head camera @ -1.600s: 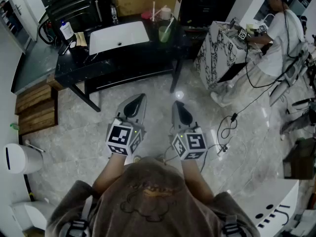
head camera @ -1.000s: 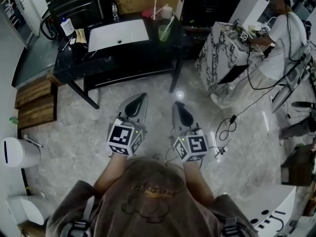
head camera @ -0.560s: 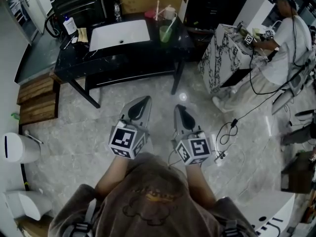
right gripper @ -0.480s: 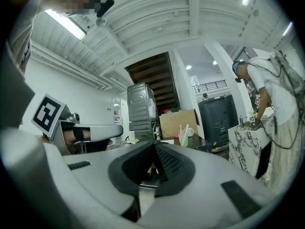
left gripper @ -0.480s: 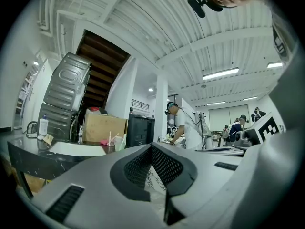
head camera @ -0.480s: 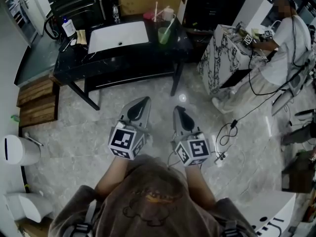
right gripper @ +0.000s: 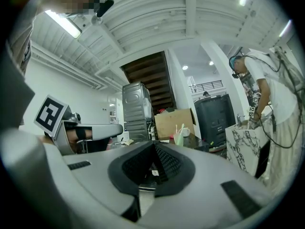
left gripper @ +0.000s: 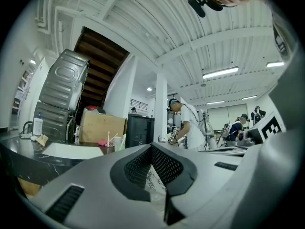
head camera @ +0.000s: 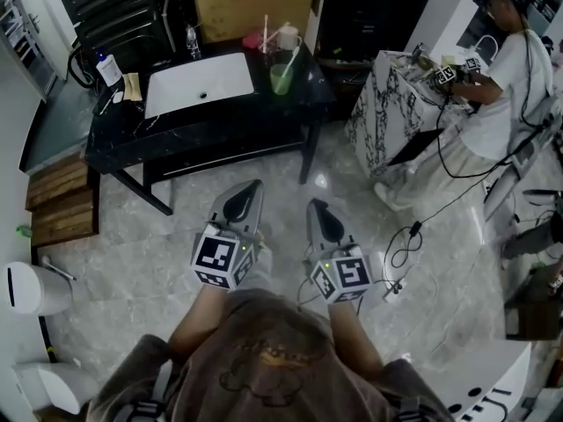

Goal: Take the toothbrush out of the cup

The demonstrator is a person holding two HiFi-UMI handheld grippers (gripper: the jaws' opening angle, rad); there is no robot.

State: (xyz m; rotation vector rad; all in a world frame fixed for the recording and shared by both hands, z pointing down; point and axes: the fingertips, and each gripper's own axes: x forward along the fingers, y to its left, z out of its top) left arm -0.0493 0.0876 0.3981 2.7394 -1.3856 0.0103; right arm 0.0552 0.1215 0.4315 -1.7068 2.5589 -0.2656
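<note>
A green cup [head camera: 281, 78] stands at the right end of the black table [head camera: 202, 130], with a light toothbrush [head camera: 289, 57] leaning out of it. In the right gripper view the cup [right gripper: 178, 139] and toothbrush [right gripper: 181, 130] show small and far off. The left gripper view shows the cup [left gripper: 117, 142] pale and distant. My left gripper [head camera: 253, 186] and right gripper [head camera: 313, 204] are held side by side over the floor, well short of the table. On both, the jaws meet with nothing between them.
A white sink [head camera: 200, 83] is set in the table, with a white mug [head camera: 288, 37] and a cardboard box [head camera: 251, 0] behind the cup. A marble-patterned counter [head camera: 383, 104] and a person [head camera: 506, 69] are at the right. Cables [head camera: 406, 236] lie on the floor.
The table and cup have slid lower and a little left in the head view, so they are nearer. Both grippers stay shut, side by side in front of the body.
</note>
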